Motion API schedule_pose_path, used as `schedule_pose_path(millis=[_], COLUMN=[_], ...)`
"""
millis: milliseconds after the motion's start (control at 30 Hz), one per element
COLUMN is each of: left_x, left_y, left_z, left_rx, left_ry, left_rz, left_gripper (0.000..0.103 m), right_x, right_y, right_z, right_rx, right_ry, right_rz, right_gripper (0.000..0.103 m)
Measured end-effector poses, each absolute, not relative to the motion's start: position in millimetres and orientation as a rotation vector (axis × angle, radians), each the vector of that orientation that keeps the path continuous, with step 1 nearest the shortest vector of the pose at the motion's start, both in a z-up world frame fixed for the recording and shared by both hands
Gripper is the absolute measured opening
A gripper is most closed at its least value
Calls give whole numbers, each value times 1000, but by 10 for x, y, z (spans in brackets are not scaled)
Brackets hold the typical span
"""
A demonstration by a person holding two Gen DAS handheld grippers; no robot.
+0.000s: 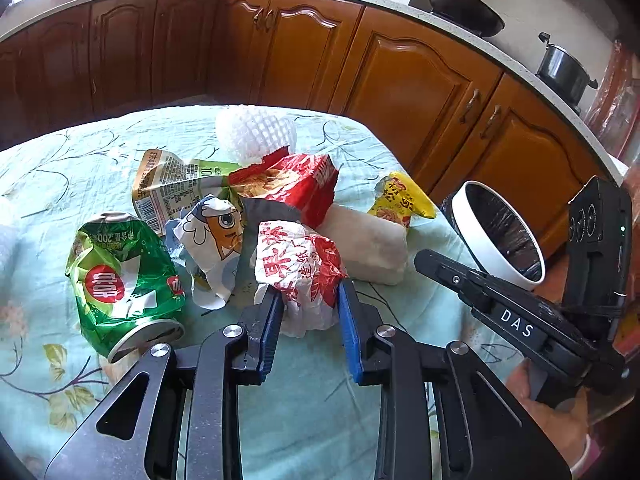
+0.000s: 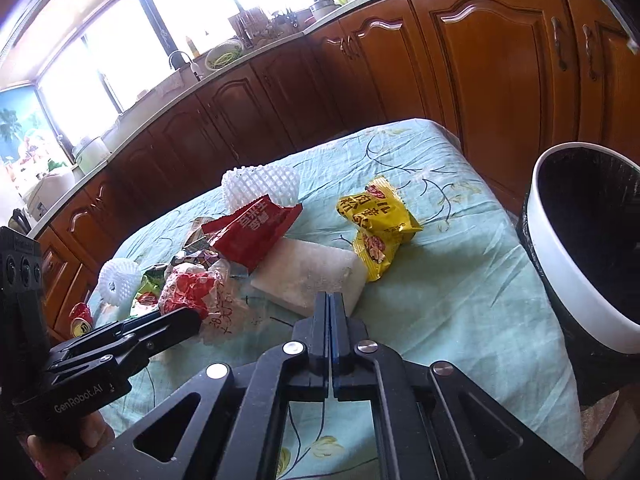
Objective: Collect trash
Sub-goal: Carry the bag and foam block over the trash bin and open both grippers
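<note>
A pile of trash lies on the mint floral tablecloth (image 1: 60,184). My left gripper (image 1: 310,300) is shut on a crumpled red-and-white wrapper (image 1: 300,268), its blue pads pressing both sides. The right wrist view shows the same grip from the side, left gripper (image 2: 188,316) on the wrapper (image 2: 188,288). My right gripper (image 2: 330,300) is shut with nothing visible between its pads, its tips at the near edge of a white foam block (image 2: 312,272). In the left wrist view the right gripper (image 1: 424,260) reaches in from the right beside the foam block (image 1: 368,244).
A white-rimmed bin with a black liner (image 2: 560,260) stands off the table's right edge. Also in the pile are a crushed green can (image 1: 124,284), a fish-print wrapper (image 1: 212,240), a red snack bag (image 1: 292,184), a yellow packet (image 2: 376,224) and a white foam net (image 2: 260,184). Wooden cabinets (image 1: 400,80) stand behind.
</note>
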State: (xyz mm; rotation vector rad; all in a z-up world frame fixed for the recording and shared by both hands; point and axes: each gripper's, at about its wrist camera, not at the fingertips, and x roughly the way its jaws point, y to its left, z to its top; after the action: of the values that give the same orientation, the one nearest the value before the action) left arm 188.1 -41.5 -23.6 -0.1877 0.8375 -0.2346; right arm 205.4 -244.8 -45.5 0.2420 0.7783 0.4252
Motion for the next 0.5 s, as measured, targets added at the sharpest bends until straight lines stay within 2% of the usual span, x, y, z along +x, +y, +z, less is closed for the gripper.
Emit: schedule_pose_path(millis=[133, 167, 200, 233, 333, 467, 500], left_x=[1808, 1795, 1776, 1766, 1734, 1692, 1680], left_y=[-422, -427, -421, -415, -366, -249, -225], left_z=[-143, -119, -98, -81, -35, -9, -2], left_rx=[-190, -190, -191, -189, -192, -209, -214], left_ry=[818, 814, 809, 806, 794, 786, 783], left_rz=[-242, -242, -244, -243, -232, -217, -215], left_gripper=[26, 26, 26, 26, 26, 26, 26], right_x=[2137, 2166, 2198, 2233, 2353, 2268, 2193], right_y=[-2390, -2352, -2319, -2293, -2261, -2208, -2169], right_z=[-486, -499, -513, -527, -590, -614, -588], right_rx=[225, 212, 195, 180, 163, 201, 188], right_ry=[816, 824, 831, 834, 856, 906, 905], right_rz=[467, 478, 487, 488, 484, 562, 597], right_gripper=[16, 27, 46, 51, 50, 31, 31])
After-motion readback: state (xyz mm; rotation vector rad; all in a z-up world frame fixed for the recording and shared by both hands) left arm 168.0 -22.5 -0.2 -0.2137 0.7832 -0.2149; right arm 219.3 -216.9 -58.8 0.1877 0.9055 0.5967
